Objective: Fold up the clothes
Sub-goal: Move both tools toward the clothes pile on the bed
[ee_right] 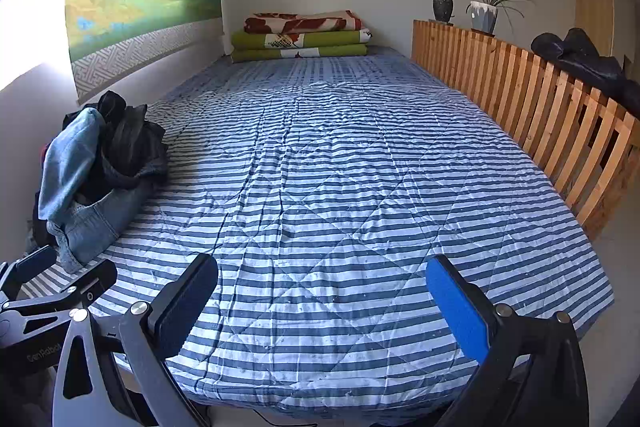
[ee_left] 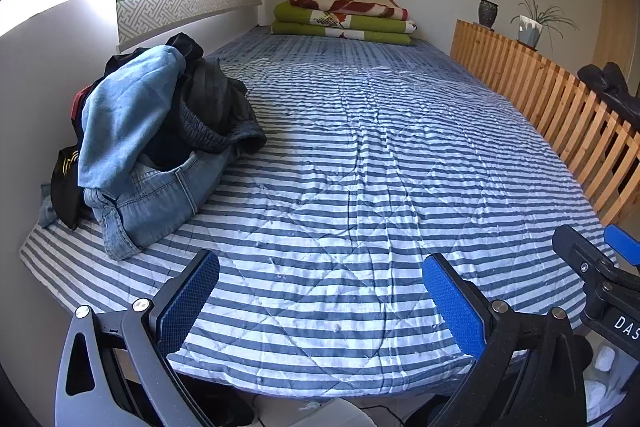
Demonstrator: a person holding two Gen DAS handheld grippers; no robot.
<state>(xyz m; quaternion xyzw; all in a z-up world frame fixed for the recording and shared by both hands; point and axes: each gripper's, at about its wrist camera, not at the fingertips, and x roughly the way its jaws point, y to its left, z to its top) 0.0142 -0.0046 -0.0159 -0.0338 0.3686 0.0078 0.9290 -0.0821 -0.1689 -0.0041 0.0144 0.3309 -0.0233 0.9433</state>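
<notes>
A heap of unfolded clothes point(ee_left: 156, 143) lies on the left side of the bed against the wall: a light blue garment on top, black items, denim jeans below. The same heap of clothes point(ee_right: 92, 179) shows at the left of the right wrist view. My left gripper point(ee_left: 320, 295) hangs open over the bed's near edge, nothing between its blue pads, the heap ahead to its left. My right gripper point(ee_right: 322, 295) is open too and empty, over the near edge further right. Its tip also appears at the right edge as the right gripper point(ee_left: 600, 259).
The bed has a blue-and-white striped quilt point(ee_left: 360, 167). Folded green and red blankets point(ee_left: 344, 17) are stacked at the far end. A wooden slatted rail point(ee_right: 540, 107) runs along the right side with a dark garment point(ee_right: 588, 63), a vase and a potted plant point(ee_right: 484, 11) on it.
</notes>
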